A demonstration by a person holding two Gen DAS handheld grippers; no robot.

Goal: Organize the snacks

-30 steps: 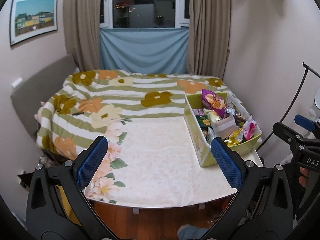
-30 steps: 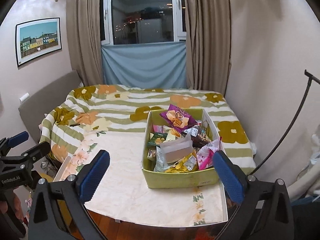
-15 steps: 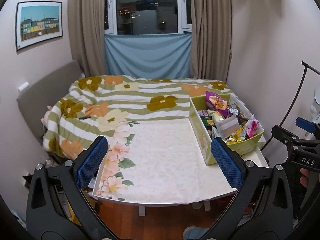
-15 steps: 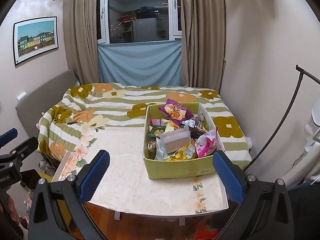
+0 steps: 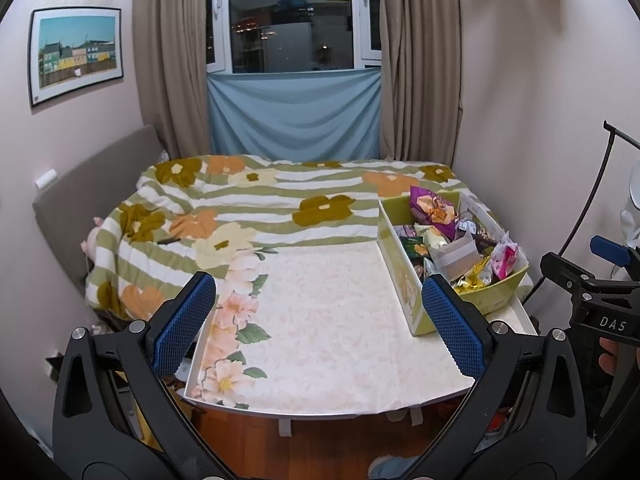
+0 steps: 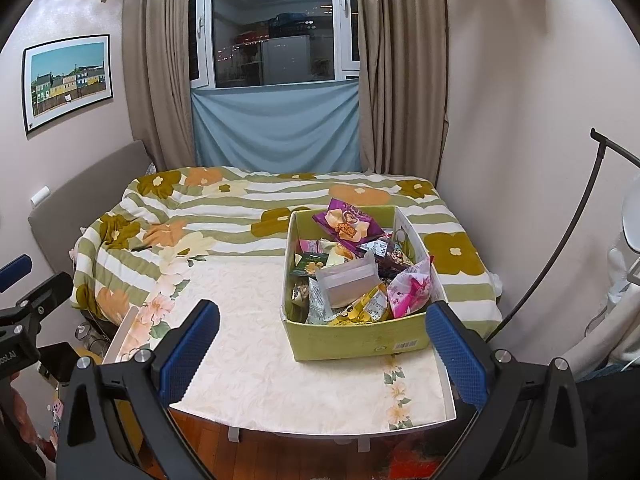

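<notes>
Left gripper (image 5: 318,322): held low in front of the near edge of the worktop, level and pointing toward the bed; fingers (image 5: 184,326) spread wide, nothing between them.
Right gripper (image 6: 320,354): also held low before the worktop's near edge, level, aimed at the box; its blue-padded fingers (image 6: 456,354) stand wide apart and hold nothing.
Gripper spacing: the two are side by side — the right one shows at the right margin of the left wrist view, the left one at the left margin of the right wrist view.
Worktop (image 6: 256,344): covered with a pale cloth with a floral border, set against the foot of the bed.
Box (image 6: 360,338): green cardboard, open-topped, on the right part of the worktop, its far end toward the bed; a barcode label on its near wall.
Snacks (image 6: 356,276): piled loosely inside the box — a purple bag (image 6: 348,226) leans at the far end, a pink packet (image 6: 412,288) at the near right, a grey-white pouch (image 6: 350,282) in the middle, yellow wrappers (image 6: 366,308) at the near wall.
Bed (image 5: 248,200): behind the worktop, under a green-striped blanket with large flowers.
Window (image 5: 296,16): dark, with beige curtains (image 5: 168,60) either side and a blue cloth (image 5: 294,114) hung below it.
Picture (image 5: 76,54): framed, on the left wall.
</notes>
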